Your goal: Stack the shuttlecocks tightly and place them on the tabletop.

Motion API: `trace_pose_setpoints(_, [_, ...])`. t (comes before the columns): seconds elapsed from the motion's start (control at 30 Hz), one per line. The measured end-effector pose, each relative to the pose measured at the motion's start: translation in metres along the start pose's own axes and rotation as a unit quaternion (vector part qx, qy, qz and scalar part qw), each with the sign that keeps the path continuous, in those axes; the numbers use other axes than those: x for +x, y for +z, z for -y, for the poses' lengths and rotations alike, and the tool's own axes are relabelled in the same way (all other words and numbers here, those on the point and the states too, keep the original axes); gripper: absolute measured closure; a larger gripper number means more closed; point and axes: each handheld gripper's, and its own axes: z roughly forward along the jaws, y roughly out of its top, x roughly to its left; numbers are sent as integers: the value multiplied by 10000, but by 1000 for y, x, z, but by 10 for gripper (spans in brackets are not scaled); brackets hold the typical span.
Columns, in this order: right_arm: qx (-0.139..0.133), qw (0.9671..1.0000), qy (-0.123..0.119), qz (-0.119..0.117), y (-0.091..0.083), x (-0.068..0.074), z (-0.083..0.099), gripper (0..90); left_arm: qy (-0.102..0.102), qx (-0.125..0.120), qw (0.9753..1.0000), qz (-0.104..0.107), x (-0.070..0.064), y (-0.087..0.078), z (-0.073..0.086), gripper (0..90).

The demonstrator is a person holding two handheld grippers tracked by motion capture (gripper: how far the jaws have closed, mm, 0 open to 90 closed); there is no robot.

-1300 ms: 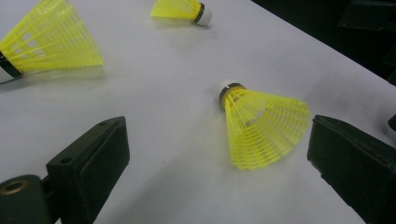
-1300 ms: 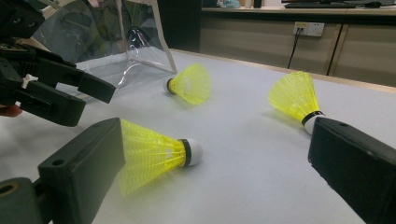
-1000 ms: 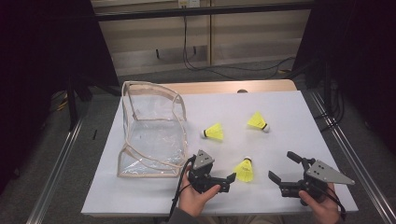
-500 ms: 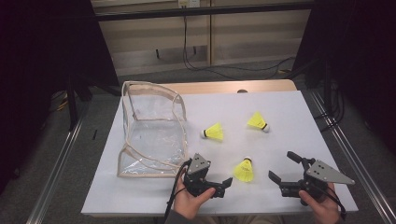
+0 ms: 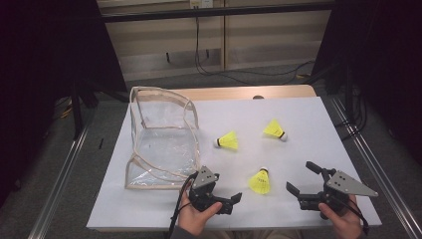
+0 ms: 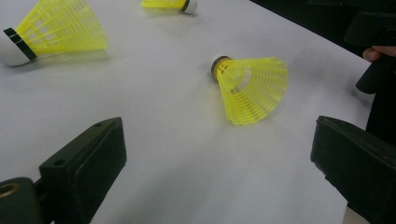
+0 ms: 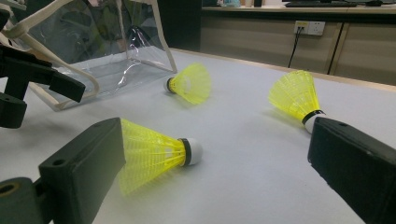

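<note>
Dim room – grey floor (image 5: 59, 164), pale wall panels (image 5: 268, 45), perhaps cabinets.

Three yellow mesh shuttlecocks are lying on the white table sheet (image 5: 308, 114): nearest one (image 5: 260, 181) sitting between both grippers, the other two behind, the clear plastic pouch (image 5: 161, 137) resting left.

Open white table (image 5: 308, 119) lies around the three shuttlecocks; the nearest shuttlecock (image 5: 260, 181) sits between both grippers, unblocked. The clear bag (image 5: 161, 134) walls off the left.
</note>
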Motion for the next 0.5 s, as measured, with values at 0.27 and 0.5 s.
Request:
trace_pose_setpoints(0.27, [6,10000,-7,0,0,0,0,35,-6,-17,10000,75,4,-11,2,35])
trace_pose_setpoints(0.5, [11,10000,-16,-2,0,0,0,35,11,-2,9999,100,6,-14,3,37])
